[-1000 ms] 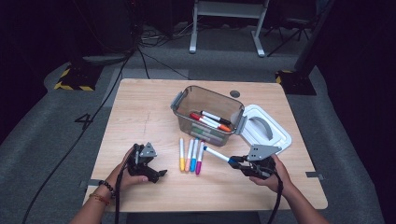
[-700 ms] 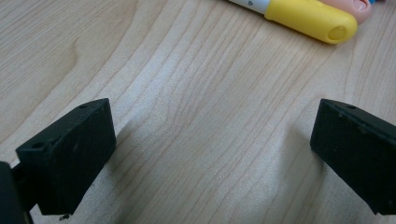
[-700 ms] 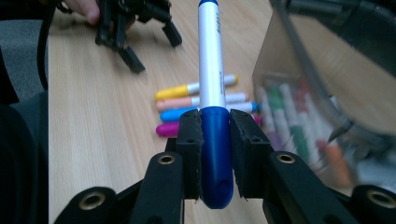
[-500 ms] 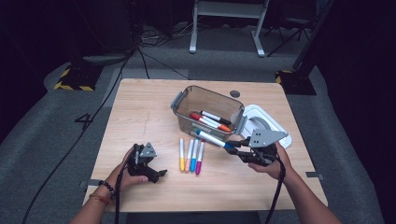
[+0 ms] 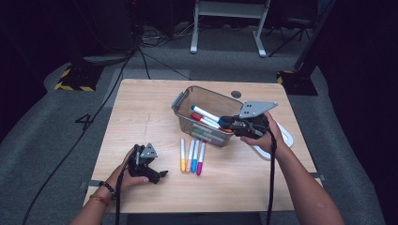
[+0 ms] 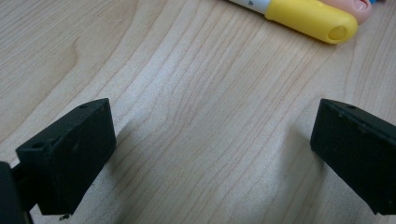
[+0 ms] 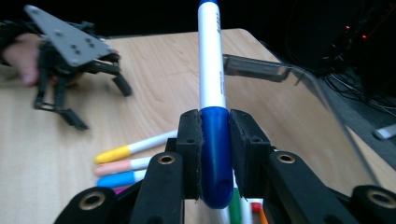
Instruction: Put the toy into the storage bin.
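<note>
My right gripper is shut on the blue cap of a white marker and holds it above the clear plastic bin, which holds several markers. In the right gripper view the blue cap sits pinched between the pads, and the white barrel points away over the bin wall. My left gripper rests on the table at the near left. Its jaws stand wide open over bare wood. A yellow marker lies in front of the bin, first in a short row.
Beside the yellow marker lie a peach marker, a blue one and a magenta one. The bin's white lid lies to the right, behind my right hand. Dark floor and cables surround the wooden table.
My right gripper has risen off the table with the blue-capped marker and moved away from me, from beside the marker row to over the bin. The left gripper has stayed put.
</note>
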`<state>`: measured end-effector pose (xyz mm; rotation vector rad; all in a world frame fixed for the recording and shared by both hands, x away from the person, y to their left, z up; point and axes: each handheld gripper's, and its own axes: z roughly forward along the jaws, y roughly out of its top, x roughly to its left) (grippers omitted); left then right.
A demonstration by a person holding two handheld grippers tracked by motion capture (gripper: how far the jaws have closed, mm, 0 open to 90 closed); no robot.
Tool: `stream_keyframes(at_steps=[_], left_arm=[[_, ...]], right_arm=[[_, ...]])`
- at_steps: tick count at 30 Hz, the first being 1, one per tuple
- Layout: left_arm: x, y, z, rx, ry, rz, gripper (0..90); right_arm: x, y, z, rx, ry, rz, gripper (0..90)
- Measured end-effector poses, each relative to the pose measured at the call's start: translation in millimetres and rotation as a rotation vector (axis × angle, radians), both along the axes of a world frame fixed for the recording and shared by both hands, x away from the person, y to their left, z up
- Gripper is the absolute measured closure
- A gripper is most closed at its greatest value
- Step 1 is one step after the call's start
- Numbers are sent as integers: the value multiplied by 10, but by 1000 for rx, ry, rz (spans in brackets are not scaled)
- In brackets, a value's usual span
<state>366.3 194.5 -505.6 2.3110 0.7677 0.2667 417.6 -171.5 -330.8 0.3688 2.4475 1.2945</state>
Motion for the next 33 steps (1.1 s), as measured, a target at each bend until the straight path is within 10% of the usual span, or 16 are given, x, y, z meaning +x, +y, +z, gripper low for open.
stream_keyframes(at_steps=[18,33], left_arm=[[5,1,0,1,-2,-5,5],[8,-3,0,1,-2,-6,5]], right_arm=[[784,183,-247,-123,122,-79,749],[889,517,-512,-334,222,-23,749]])
